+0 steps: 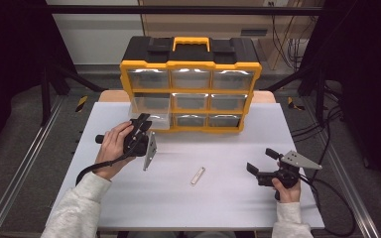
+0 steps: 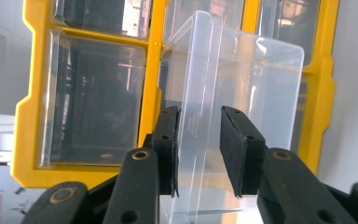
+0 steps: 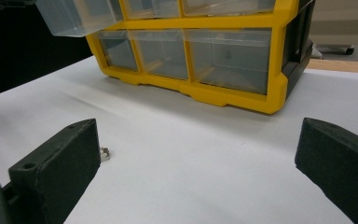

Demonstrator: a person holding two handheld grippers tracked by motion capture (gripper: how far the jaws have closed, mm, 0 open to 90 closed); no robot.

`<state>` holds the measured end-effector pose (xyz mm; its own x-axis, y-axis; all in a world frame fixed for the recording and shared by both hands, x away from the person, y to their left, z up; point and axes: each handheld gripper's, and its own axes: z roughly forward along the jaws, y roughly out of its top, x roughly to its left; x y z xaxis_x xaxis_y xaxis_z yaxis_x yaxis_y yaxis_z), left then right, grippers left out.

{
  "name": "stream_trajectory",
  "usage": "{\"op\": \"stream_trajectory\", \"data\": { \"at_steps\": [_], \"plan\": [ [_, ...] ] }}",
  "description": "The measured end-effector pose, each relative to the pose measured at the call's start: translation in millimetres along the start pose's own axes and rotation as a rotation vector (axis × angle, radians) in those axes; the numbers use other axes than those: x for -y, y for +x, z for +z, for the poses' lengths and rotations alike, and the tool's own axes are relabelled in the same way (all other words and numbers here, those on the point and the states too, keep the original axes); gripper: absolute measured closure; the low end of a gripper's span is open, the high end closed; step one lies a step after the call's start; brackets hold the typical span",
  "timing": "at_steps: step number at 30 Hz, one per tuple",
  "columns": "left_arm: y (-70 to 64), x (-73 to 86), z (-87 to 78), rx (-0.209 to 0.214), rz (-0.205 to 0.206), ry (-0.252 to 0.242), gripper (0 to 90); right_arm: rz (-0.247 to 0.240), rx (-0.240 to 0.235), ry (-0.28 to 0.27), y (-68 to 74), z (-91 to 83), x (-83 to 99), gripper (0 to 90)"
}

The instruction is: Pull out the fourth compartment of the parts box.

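Observation:
A yellow and black organizer [image 1: 144, 65] with clear drawers stands at the back of the white table [image 1: 188, 208]. Its middle-left drawer [image 1: 154, 115] is pulled out toward me. My left gripper [image 1: 141, 120] is at that drawer's front. In the left gripper view the jaws of my left gripper [image 2: 198, 140] press on the upright handle lip of the clear drawer [image 2: 261, 93]. My right gripper [image 1: 261, 160] rests at the right of the table, open with nothing between its jaws. A small pale slim part [image 1: 197, 176] lies on the table between the hands.
In the right gripper view the organizer [image 3: 261, 100] is ahead, the pulled-out drawer [image 3: 74, 16] is at top left, and the small part [image 3: 105, 154] lies by the left jaw. Black frame posts and cables flank the table.

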<state>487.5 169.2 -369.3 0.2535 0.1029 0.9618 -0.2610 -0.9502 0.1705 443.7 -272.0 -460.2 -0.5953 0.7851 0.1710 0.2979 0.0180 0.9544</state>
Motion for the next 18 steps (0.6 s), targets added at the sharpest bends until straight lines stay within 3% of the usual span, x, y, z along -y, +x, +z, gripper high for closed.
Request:
{"op": "stream_trajectory", "data": {
  "at_steps": [8,13,18],
  "plan": [
    [4.9,1.9,-4.6,0.048,-0.130,-0.011,54.3,0.001,0.000,0.000,0.0,-0.2,-0.1,0.3],
    [9.3,4.8,-6.5,0.074,-0.266,-0.027,46.3,0.002,0.000,-0.001,0.1,-0.2,-0.1,0.3],
    [12.4,8.4,-9.2,0.109,-0.364,-0.041,41.7,0.000,0.000,-0.001,0.0,-0.1,0.0,0.3]
  ]
}}
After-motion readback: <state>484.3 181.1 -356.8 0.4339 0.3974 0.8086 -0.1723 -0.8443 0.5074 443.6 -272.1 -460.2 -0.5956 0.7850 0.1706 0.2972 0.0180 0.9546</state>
